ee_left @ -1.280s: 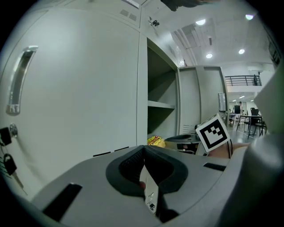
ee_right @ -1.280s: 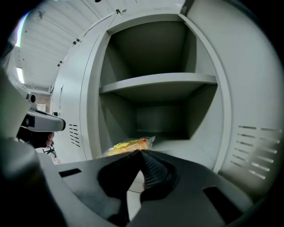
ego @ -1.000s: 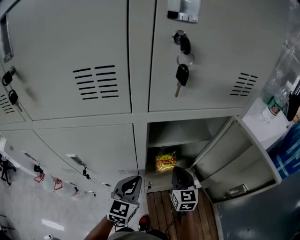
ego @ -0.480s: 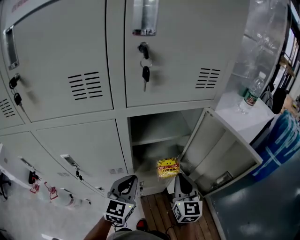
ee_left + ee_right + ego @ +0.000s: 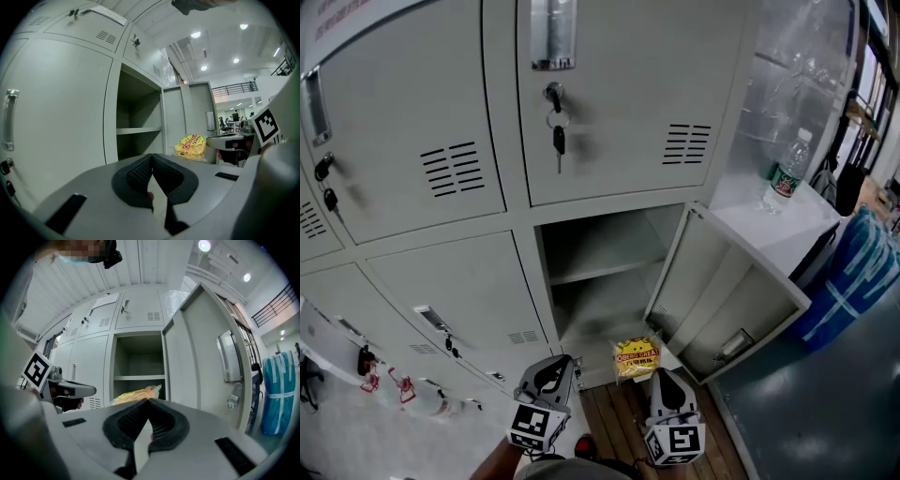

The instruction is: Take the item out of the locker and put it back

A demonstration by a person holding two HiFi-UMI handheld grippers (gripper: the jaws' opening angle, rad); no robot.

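Note:
A yellow snack packet (image 5: pixel 637 357) hangs in front of the open locker compartment (image 5: pixel 581 246), just outside its lower edge. My right gripper (image 5: pixel 656 375) is shut on the packet's near edge; in the right gripper view the packet (image 5: pixel 136 394) shows just above the closed pads. My left gripper (image 5: pixel 553 373) is shut and holds nothing, level with the right one and to its left, in front of the closed lower door. From the left gripper view the packet (image 5: pixel 191 145) appears to the right of the compartment opening (image 5: pixel 138 117).
The locker door (image 5: pixel 722 300) stands swung open to the right. A shelf (image 5: pixel 605 267) splits the compartment, and both levels look bare. Keys (image 5: pixel 556 131) hang from the door above. A water bottle (image 5: pixel 781 174) stands on a white top at right, beside a blue bin (image 5: pixel 853 277).
My right gripper has drawn the packet out of the lower compartment toward me, so it now hangs outside the opening. The left gripper has shifted slightly.

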